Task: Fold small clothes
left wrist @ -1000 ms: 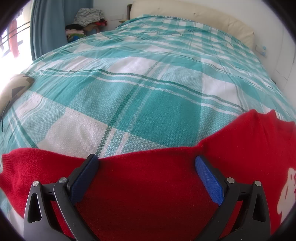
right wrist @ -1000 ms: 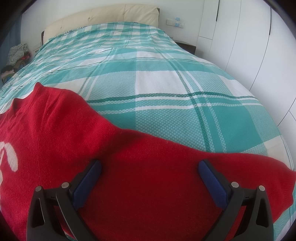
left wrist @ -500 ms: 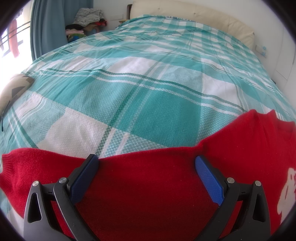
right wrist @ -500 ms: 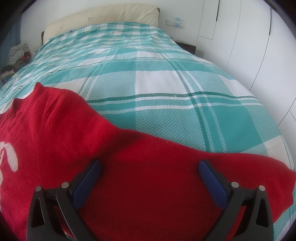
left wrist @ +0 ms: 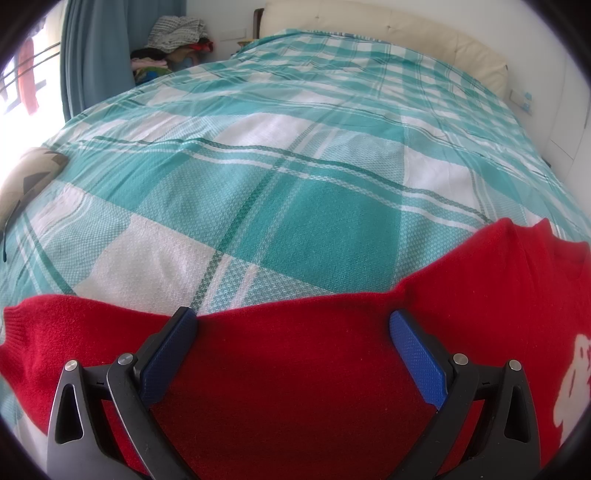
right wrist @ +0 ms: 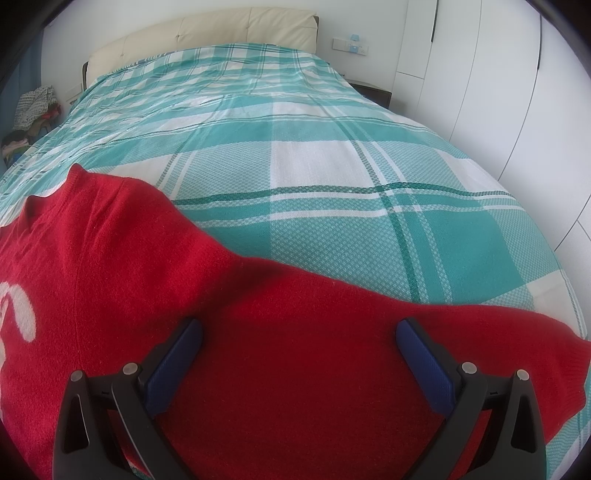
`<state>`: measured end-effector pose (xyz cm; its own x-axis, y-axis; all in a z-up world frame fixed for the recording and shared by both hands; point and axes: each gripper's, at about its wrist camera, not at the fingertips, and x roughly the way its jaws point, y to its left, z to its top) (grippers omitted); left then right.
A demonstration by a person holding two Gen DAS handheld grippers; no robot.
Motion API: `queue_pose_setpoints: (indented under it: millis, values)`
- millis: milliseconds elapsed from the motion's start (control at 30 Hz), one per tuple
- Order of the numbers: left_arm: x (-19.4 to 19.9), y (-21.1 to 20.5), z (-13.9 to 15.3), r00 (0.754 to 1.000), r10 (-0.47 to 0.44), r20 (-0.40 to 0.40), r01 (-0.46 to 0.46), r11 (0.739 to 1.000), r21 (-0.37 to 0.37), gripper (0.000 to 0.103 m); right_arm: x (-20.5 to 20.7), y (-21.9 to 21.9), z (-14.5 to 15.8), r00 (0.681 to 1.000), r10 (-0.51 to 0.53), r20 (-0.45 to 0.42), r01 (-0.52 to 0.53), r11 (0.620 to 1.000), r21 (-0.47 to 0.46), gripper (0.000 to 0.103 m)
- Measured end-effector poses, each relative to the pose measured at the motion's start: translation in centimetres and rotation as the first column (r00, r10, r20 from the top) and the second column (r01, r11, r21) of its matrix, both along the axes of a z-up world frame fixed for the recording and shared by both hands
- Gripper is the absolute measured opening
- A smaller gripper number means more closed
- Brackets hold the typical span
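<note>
A small red sweater (left wrist: 295,369) with a white motif lies spread flat on the teal plaid bed cover. In the left wrist view its left sleeve stretches under my left gripper (left wrist: 293,326), whose blue-padded fingers stand wide open above the sleeve. In the right wrist view the red sweater (right wrist: 295,350) shows its right sleeve running out to a cuff (right wrist: 569,369) at the right. My right gripper (right wrist: 299,334) hangs over that sleeve, open, holding nothing. The neckline (right wrist: 48,199) points toward the headboard.
The teal and white plaid cover (left wrist: 295,166) spreads far ahead to a cream headboard (right wrist: 221,29). A pile of clothes (left wrist: 173,37) sits beside a blue curtain at the far left. White wardrobe doors (right wrist: 498,92) stand along the bed's right side.
</note>
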<state>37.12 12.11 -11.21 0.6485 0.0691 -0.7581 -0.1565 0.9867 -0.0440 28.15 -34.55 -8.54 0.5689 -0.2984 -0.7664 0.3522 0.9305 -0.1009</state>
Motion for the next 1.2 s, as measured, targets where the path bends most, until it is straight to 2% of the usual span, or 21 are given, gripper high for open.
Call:
queue_pose_setpoints:
  millis: [1200]
  values:
    - [-0.01, -0.02, -0.02, 1.000, 0.000, 0.000, 0.000, 1.000, 0.001, 0.103, 0.08, 0.06, -0.14, 1.000, -0.007, -0.006, 0.007, 1.000, -0.007, 0.103]
